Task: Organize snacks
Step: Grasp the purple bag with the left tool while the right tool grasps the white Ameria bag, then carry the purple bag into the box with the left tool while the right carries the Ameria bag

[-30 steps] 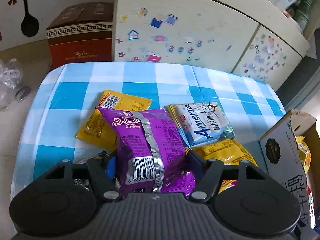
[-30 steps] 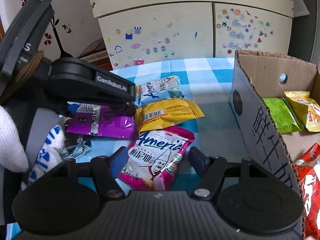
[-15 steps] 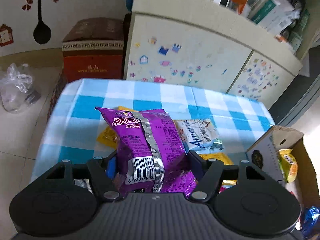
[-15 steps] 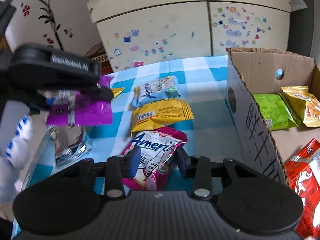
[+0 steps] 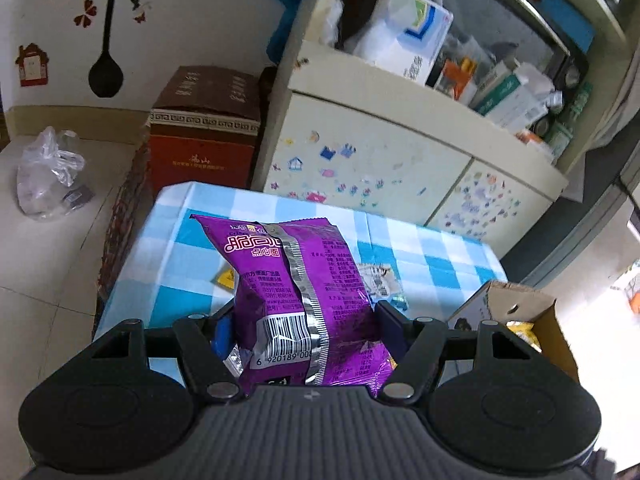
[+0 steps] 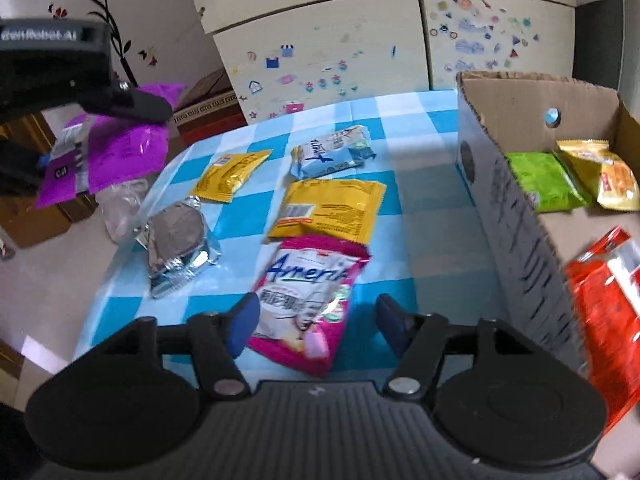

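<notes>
— Between the left gripper's (image 5: pixel 304 324) jaws: what item?
— One purple snack bag (image 5: pixel 300 296), clamped, held upright in the air above the checked desk (image 5: pixel 420 256).
— Right gripper (image 6: pixel 312 320)?
— Jaws apart, nothing held; a pink snack packet (image 6: pixel 308 300) lies on the desk between the fingertips (image 6: pixel 244 318).
— Beyond it?
— Large yellow packet (image 6: pixel 332 208) touching the pink one's top edge; pale blue packet (image 6: pixel 332 152); small yellow packet (image 6: pixel 232 176); silver foil packet (image 6: pixel 176 236) near the desk's left edge.
— Obstructions?
— Cardboard box (image 6: pixel 516 200) at right, its near wall upright; inside, green packet (image 6: pixel 548 180), yellow packet (image 6: pixel 604 172), red bag (image 6: pixel 608 308).
</notes>
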Demonstrator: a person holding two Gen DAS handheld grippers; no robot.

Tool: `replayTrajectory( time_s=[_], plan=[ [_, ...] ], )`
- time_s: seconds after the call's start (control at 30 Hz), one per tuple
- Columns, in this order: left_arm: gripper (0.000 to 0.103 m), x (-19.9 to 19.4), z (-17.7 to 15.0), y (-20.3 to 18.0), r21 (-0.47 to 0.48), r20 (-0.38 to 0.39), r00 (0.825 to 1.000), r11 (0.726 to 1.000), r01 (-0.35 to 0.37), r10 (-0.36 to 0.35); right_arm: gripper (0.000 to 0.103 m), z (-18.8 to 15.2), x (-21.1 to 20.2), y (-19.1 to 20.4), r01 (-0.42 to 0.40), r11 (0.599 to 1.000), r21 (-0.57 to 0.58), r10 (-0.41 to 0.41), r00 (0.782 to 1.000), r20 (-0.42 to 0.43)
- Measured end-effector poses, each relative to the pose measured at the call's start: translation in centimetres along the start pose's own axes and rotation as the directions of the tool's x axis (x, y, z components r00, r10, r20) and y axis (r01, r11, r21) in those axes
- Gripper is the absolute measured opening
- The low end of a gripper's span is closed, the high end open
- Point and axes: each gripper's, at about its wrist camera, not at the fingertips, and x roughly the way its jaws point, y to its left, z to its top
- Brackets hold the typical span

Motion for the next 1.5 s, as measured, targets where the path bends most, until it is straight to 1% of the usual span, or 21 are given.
replayTrajectory(
  time_s=[0.07,0.17,0.23,0.37,0.43,0.5,0.57,0.63,0.67,0.83,0.97,1.13,1.27,1.5],
  plan=[
    [0.074,-0.4,0.0,0.1,-0.009,0.008,1.0,1.0,-0.003,0.003,0.073,-0.4,0.4,1.1,0.048,0.999,-0.005,-0.048,0.999,0.004],
    [0.074,-0.4,-0.2,0.3,-0.021,-0.001,1.0,1.0,-0.014,0.014,0.08,-1.0,1.0,3.0,0.132,0.99,-0.044,-0.13,0.991,0.029],
    [0.074,-0.3,-0.2,0.3,-0.031,-0.011,1.0,0.999,-0.015,0.014,0.08,-1.0,1.6,4.0,0.182,0.981,-0.06,-0.18,0.983,0.035],
    [0.074,-0.4,-0.1,0.3,-0.039,-0.006,1.0,0.999,-0.012,0.012,0.08,-0.4,2.7,4.9,0.24,0.968,-0.072,-0.239,0.971,0.027],
    [0.074,-0.5,-0.1,0.4,-0.045,0.0,1.0,0.999,-0.012,0.012,0.077,-0.5,3.0,5.2,0.263,0.96,-0.095,-0.261,0.965,0.034],
    [0.074,-0.6,0.0,0.4,-0.042,0.004,1.0,0.999,-0.014,0.014,0.069,-0.6,2.8,5.1,0.264,0.96,-0.093,-0.261,0.964,0.043],
    [0.074,-0.7,0.0,0.4,-0.042,0.004,1.0,0.999,-0.012,0.013,0.059,-0.7,2.4,4.9,0.251,0.962,-0.108,-0.248,0.968,0.042],
    [0.074,-0.7,0.1,0.5,-0.043,0.005,1.0,0.999,-0.009,0.009,0.053,-0.6,2.0,4.6,0.228,0.968,-0.108,-0.226,0.974,0.032],
    [0.074,-0.7,0.1,0.5,-0.04,0.005,1.0,0.999,-0.011,0.012,0.052,-0.6,1.7,4.4,0.219,0.97,-0.104,-0.218,0.976,0.026],
    [0.074,-0.6,-0.2,0.4,-0.031,0.002,1.0,0.999,-0.013,0.013,0.052,-0.9,-0.1,3.2,0.182,0.981,-0.063,-0.182,0.983,0.009],
    [0.074,-0.4,-1.1,0.3,-0.017,-0.014,1.0,0.999,-0.028,0.028,0.052,-1.3,-2.0,2.9,0.159,0.986,-0.059,-0.158,0.987,0.021],
    [0.074,-0.7,-2.5,0.4,-0.016,-0.03,0.999,0.999,-0.032,0.031,0.052,-1.0,-4.7,2.8,0.124,0.991,-0.053,-0.12,0.991,0.063],
    [0.074,-1.3,-3.3,0.4,-0.006,-0.027,0.999,0.999,-0.035,0.035,0.052,-0.4,-6.7,2.5,0.105,0.993,-0.045,-0.1,0.99,0.101],
    [0.074,-1.9,-4.7,0.2,0.009,-0.033,0.999,0.999,-0.041,0.041,0.052,0.2,-10.0,1.7,0.08,0.994,-0.077,-0.068,0.986,0.15]
  ],
)
